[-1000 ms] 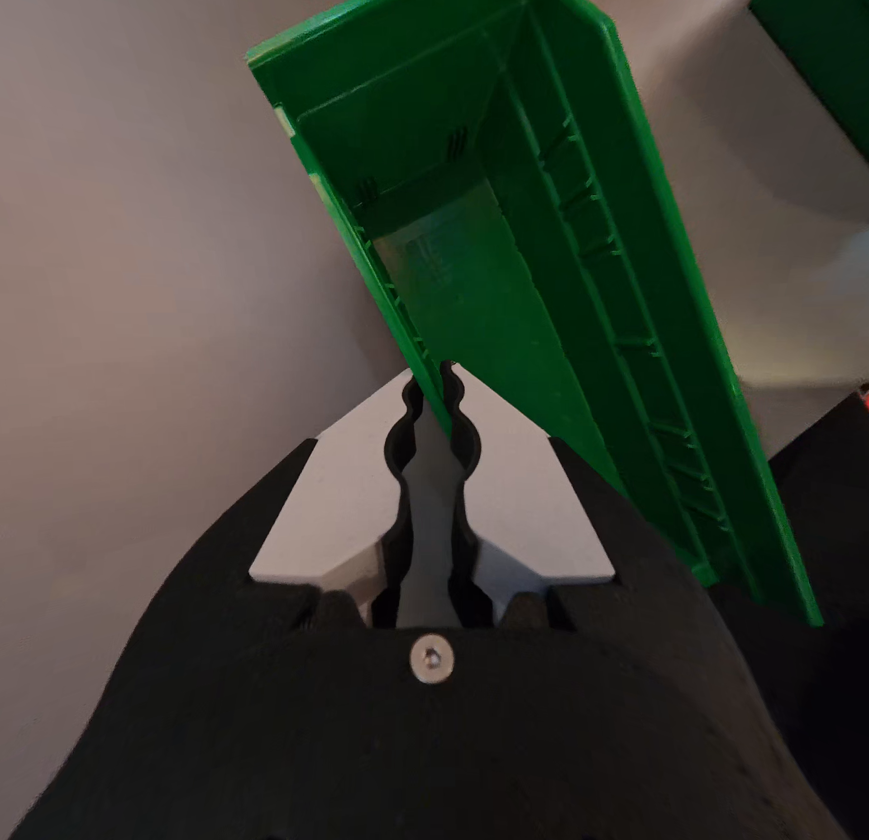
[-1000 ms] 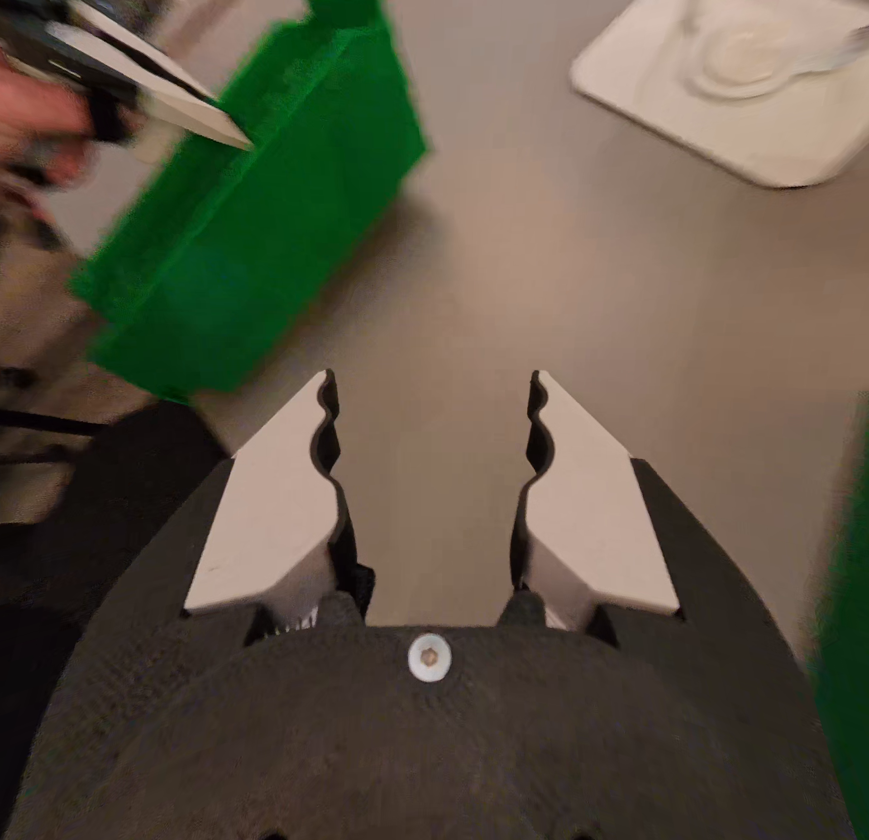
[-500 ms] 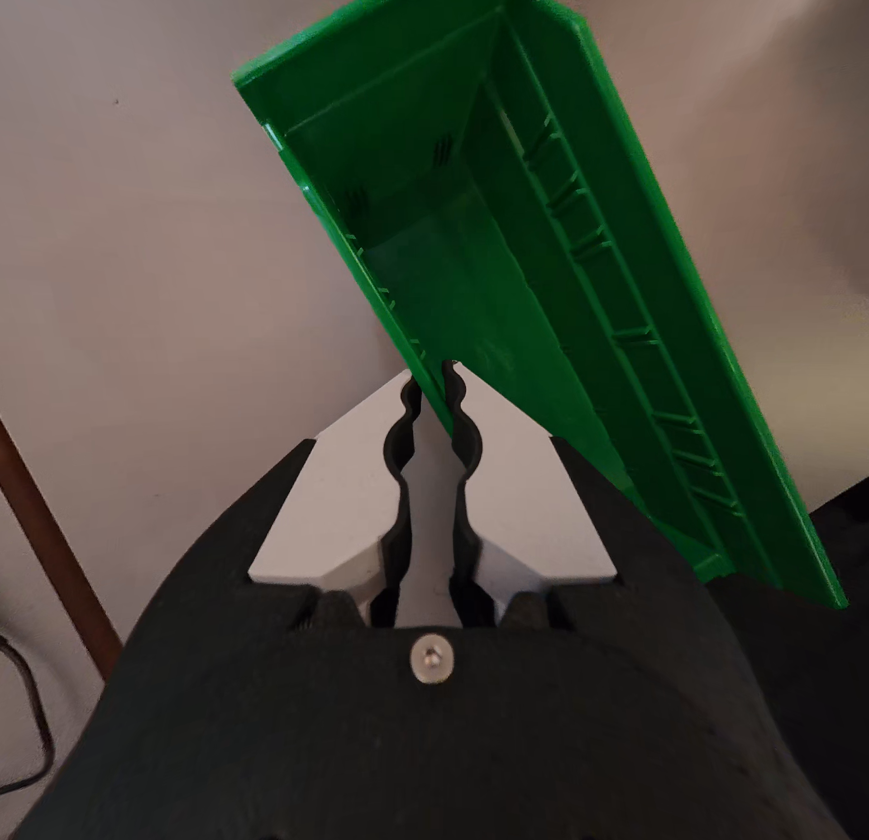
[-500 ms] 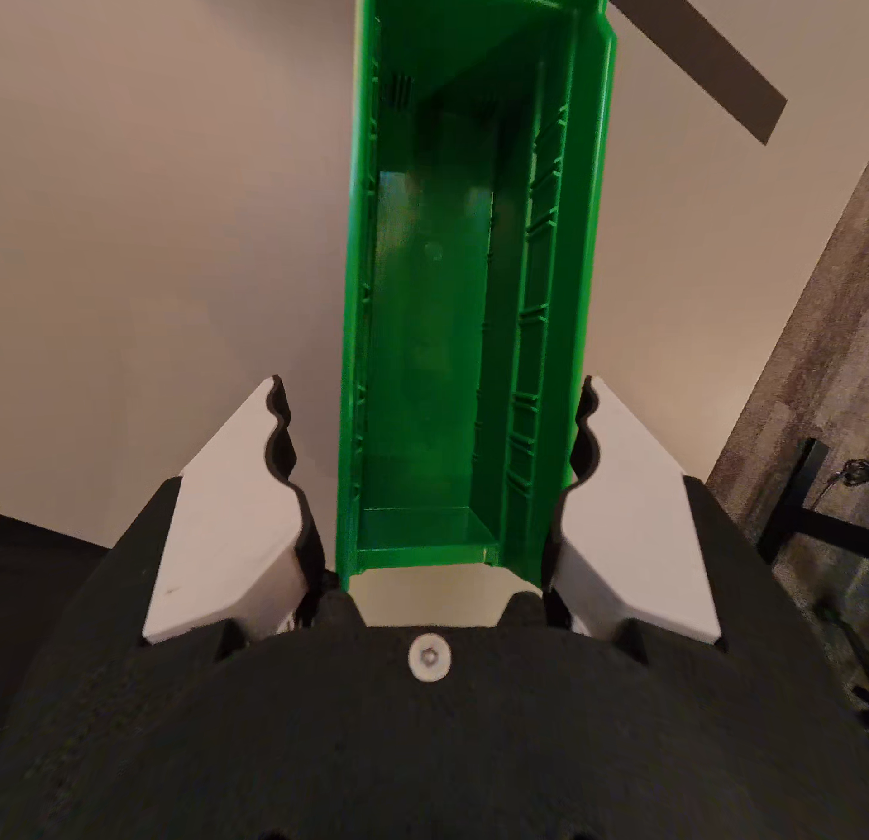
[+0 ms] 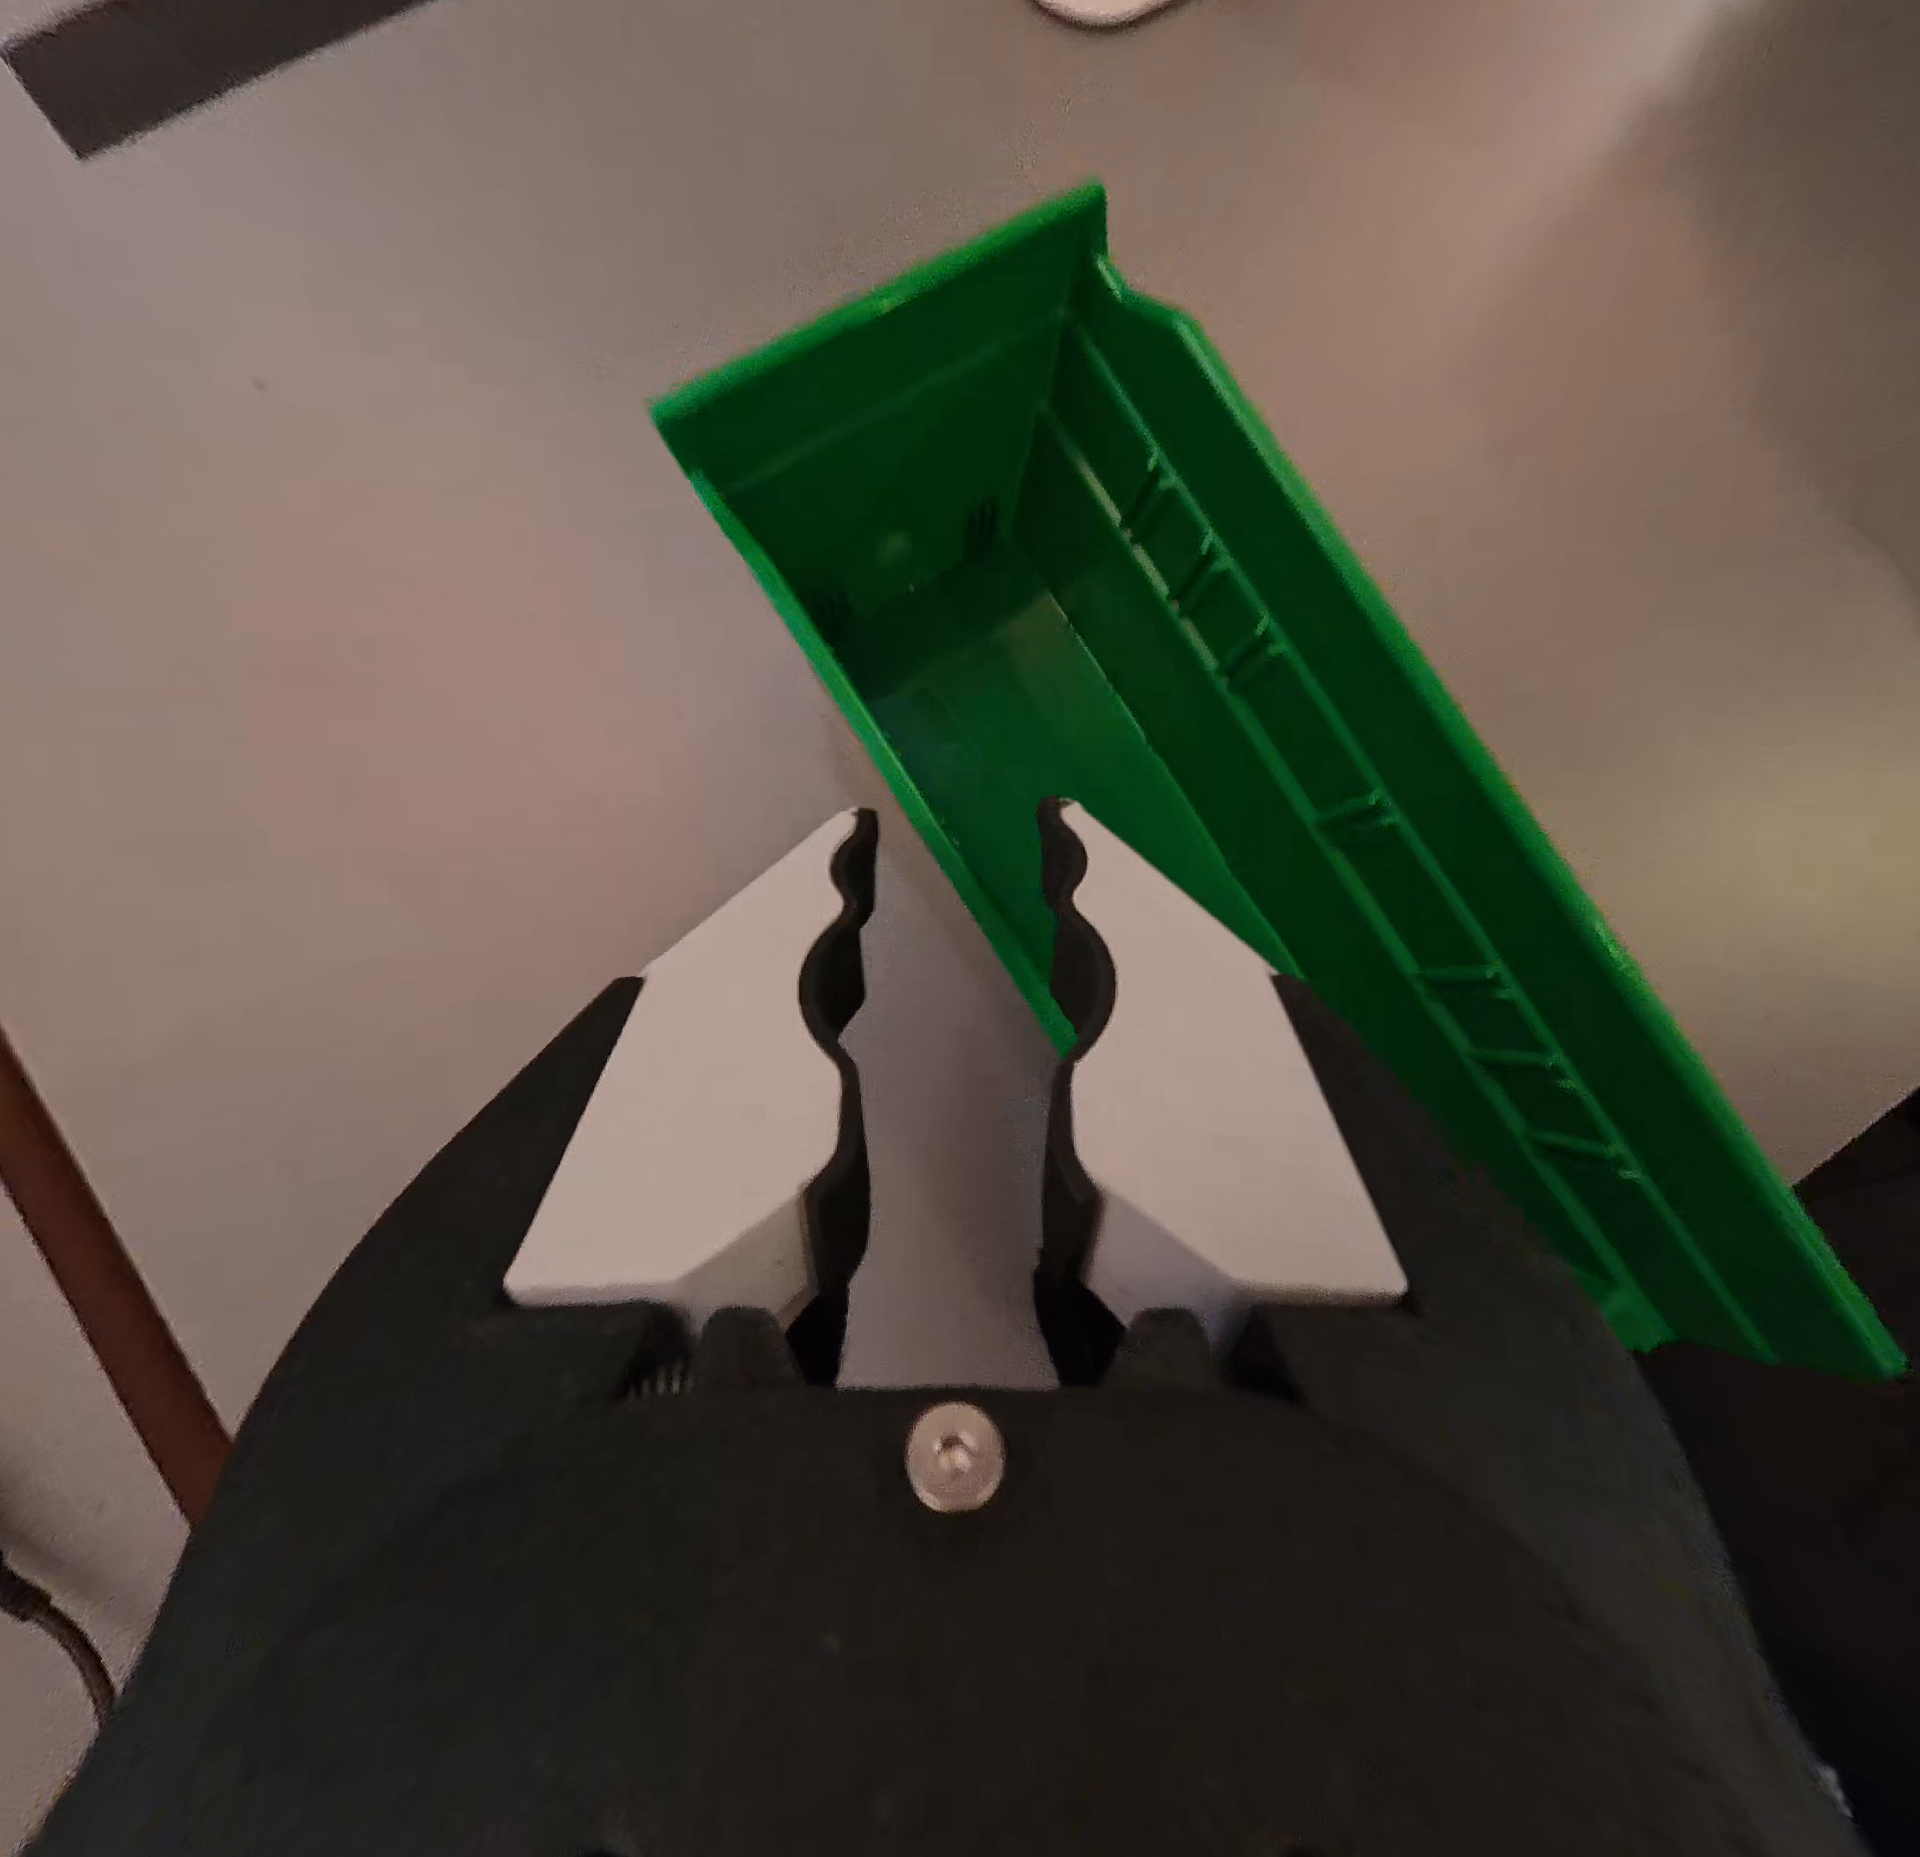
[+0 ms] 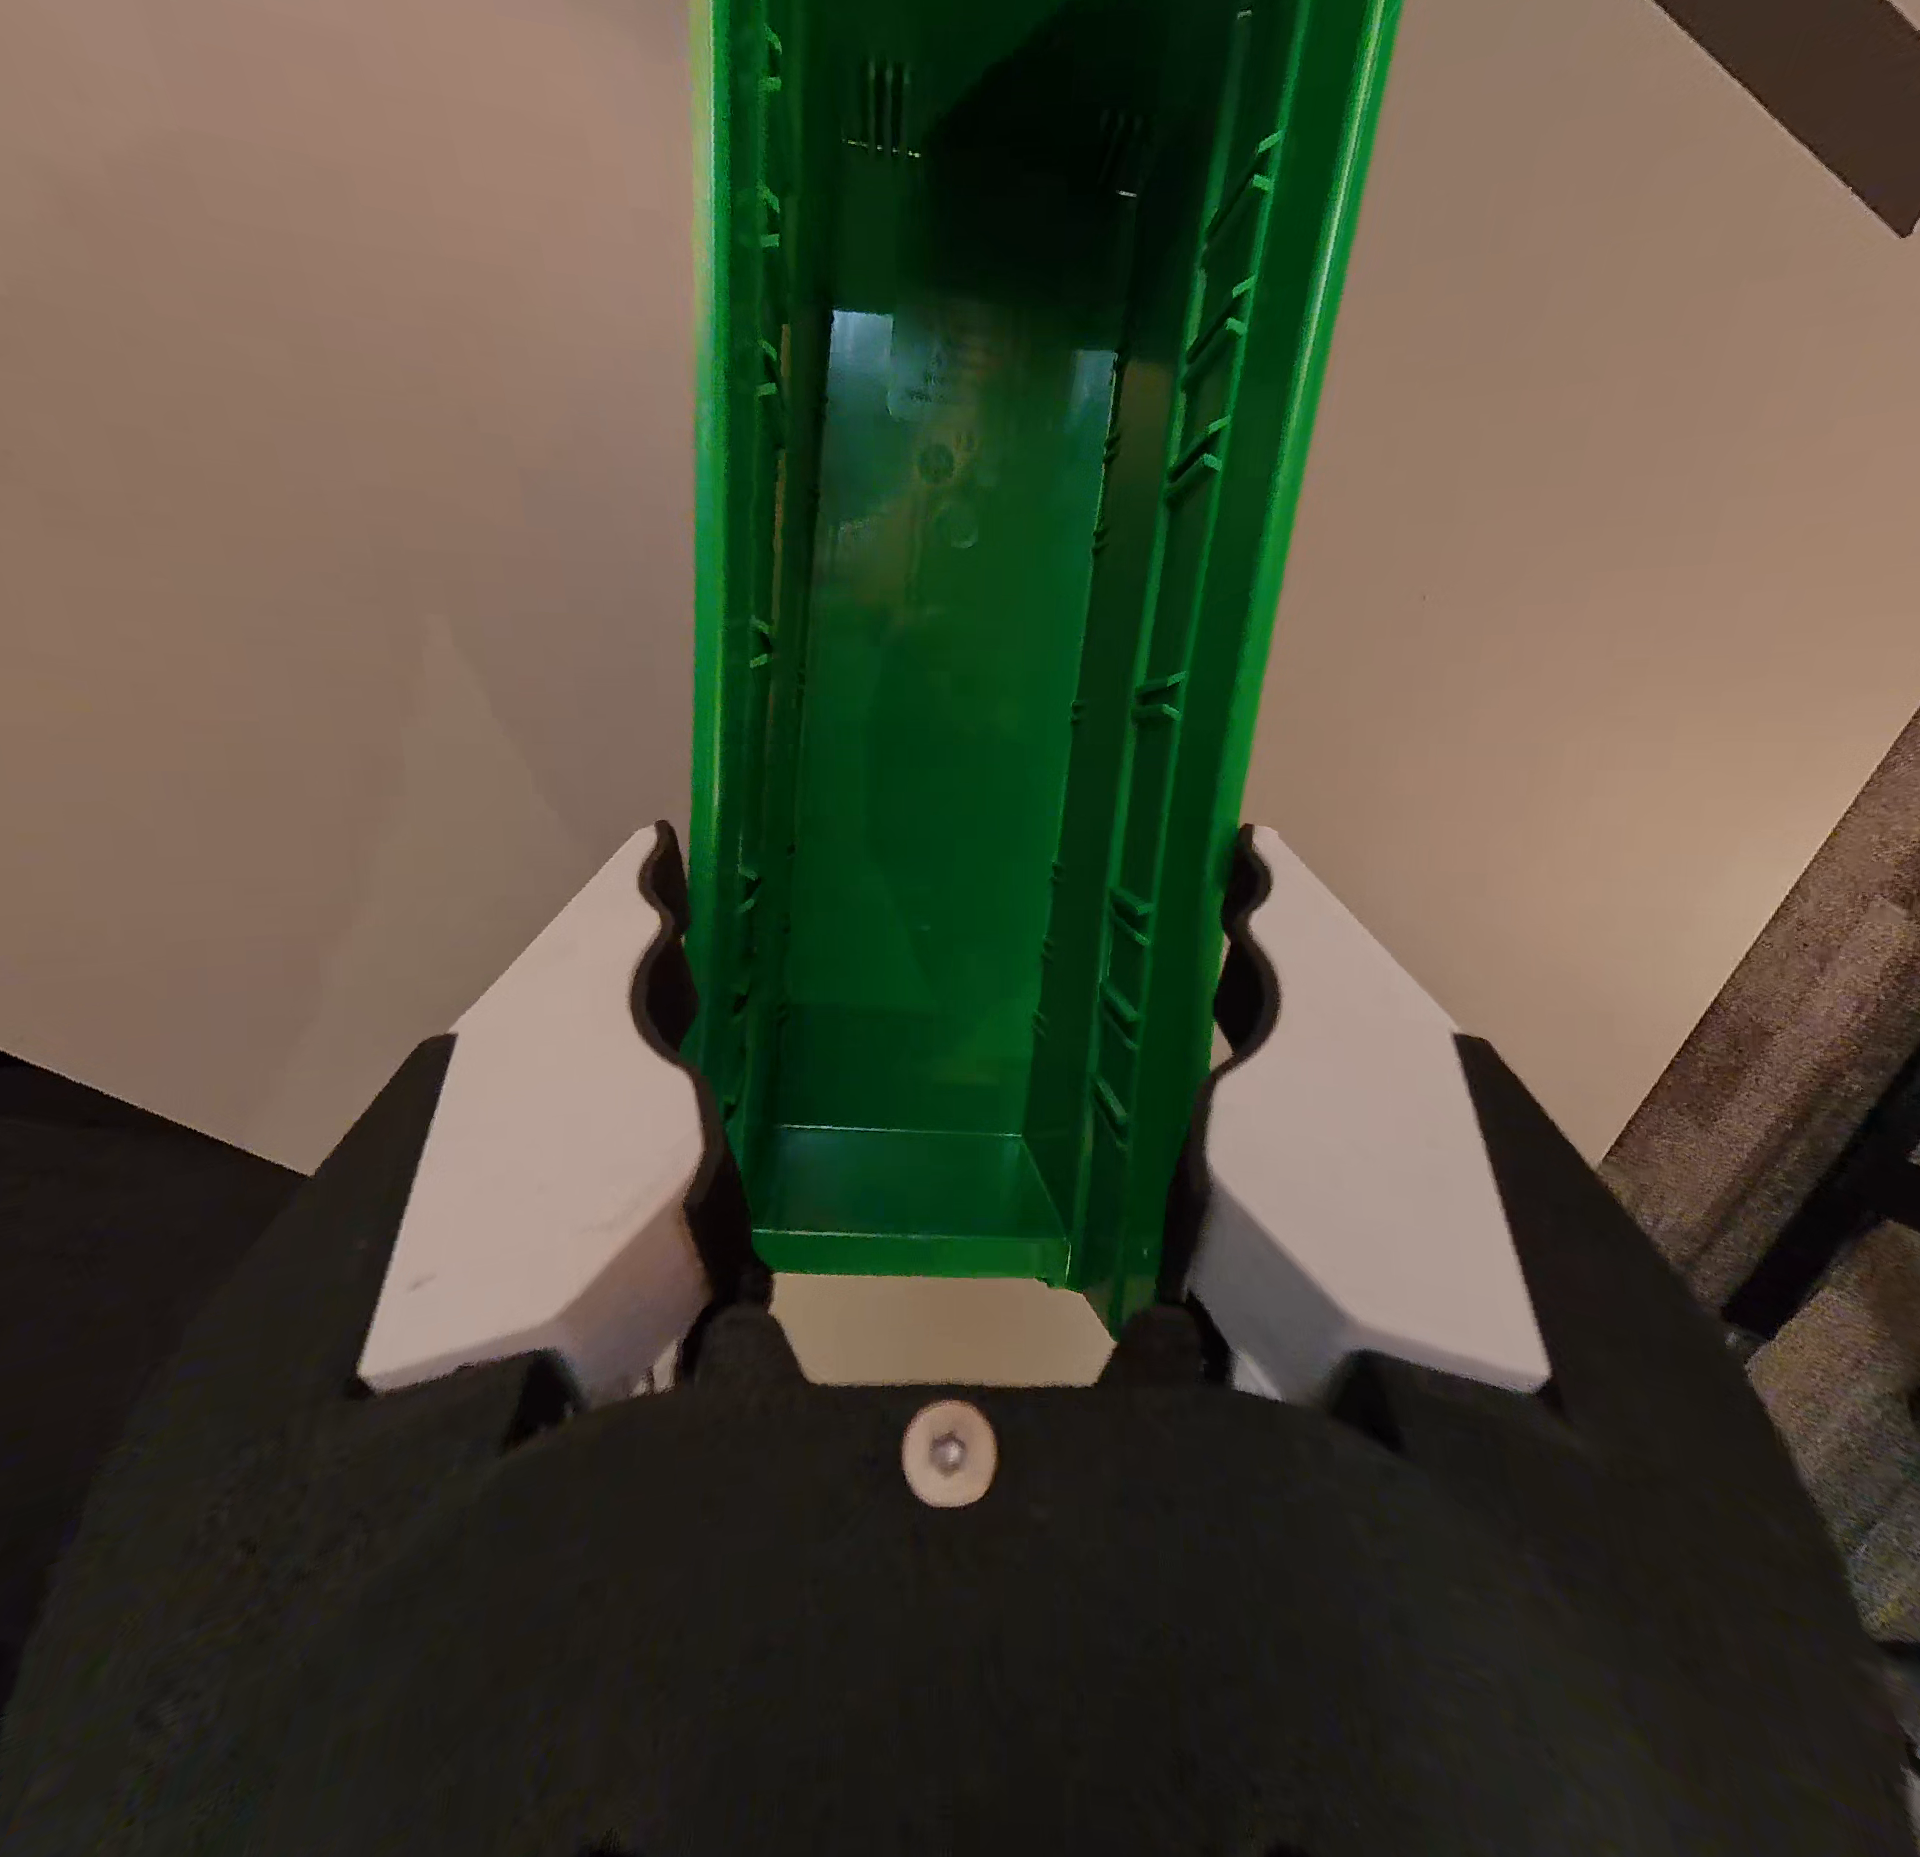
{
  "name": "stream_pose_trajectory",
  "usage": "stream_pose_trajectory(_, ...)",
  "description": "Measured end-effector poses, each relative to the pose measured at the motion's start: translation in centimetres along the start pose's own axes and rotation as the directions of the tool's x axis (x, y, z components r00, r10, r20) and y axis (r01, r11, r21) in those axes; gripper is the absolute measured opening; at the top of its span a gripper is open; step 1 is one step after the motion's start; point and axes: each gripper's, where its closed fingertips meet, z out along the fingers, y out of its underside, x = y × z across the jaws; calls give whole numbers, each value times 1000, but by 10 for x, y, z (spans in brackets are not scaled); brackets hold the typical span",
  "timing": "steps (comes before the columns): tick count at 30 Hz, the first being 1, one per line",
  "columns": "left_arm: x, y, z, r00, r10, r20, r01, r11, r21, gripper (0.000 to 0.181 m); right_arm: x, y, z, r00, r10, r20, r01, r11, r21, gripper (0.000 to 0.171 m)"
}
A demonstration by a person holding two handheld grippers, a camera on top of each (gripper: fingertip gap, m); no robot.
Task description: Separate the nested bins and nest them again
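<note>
Right gripper (image 6: 956,986), jaws straddling and seemingly gripping 1 green bin (image 6: 966,664) on the table (image 6: 312,457); left gripper (image 5: 956,934), parted beside the second bin (image 5: 1195,768), which I judge just released, so I regrasp next.

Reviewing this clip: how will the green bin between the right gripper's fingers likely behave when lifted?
The green bin is probably stiff, given its ribbed walls. Empty and thin-walled, so likely light. Held at one end by the right gripper, the long body may droop or pivot.
</note>
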Motion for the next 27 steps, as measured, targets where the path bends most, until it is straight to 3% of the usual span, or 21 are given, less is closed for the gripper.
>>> stream_pose_trajectory(1,-2,-5,-4,1000,-9,11,9,1000,22,34,1,-1,0,1000,2,0,-2,1000,9,100)
stream_pose_trajectory(16,35,-39,-14,995,46,-87,-35,992,119,30,6,-14,-11,998,65,-4,-64,984,164,90)
stream_pose_trajectory(27,49,-63,-26,992,106,-67,-90,973,212,30,7,-17,-22,996,81,-43,-70,976,207,91)
